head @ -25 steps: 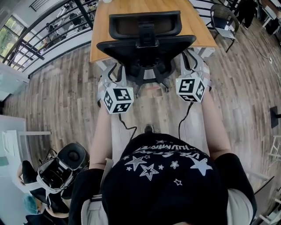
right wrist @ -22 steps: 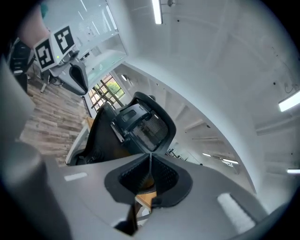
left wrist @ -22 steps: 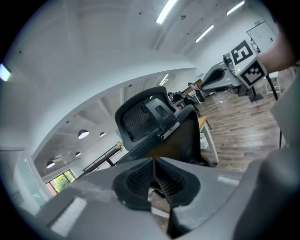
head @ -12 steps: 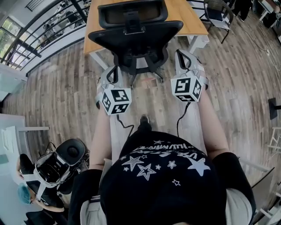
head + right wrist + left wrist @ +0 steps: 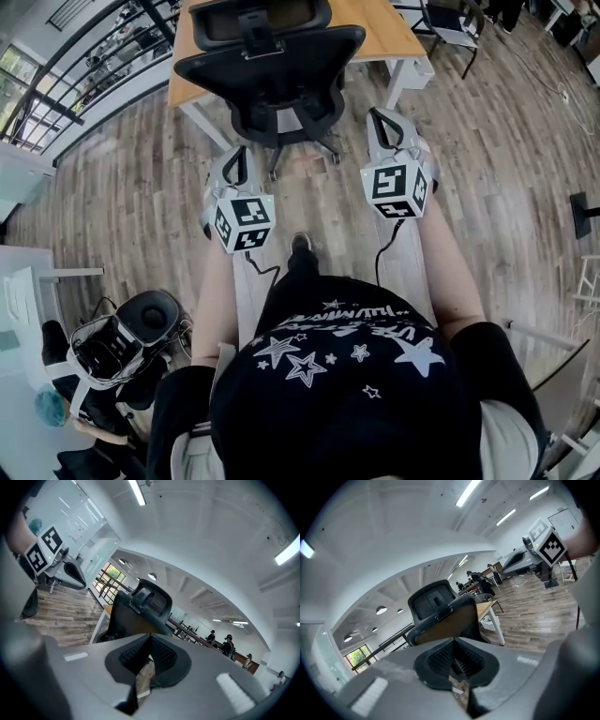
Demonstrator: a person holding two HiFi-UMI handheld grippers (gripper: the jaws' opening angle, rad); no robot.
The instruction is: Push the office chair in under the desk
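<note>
Pressing together, fingers (image 5: 439, 660) of left gripper (image 5: 455, 644) and right gripper (image 5: 150, 641) seem empty.

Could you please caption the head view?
Shut left gripper and right gripper facing the office chair at the desk.

A person holds the left tool (image 5: 234, 161) and the right tool (image 5: 385, 128) level over a wood-plank floor (image 5: 122, 197). Ahead, between their tips, a black office chair (image 5: 272, 70) stands with its backrest toward them, at the wooden counter (image 5: 392, 26) beyond.
</note>
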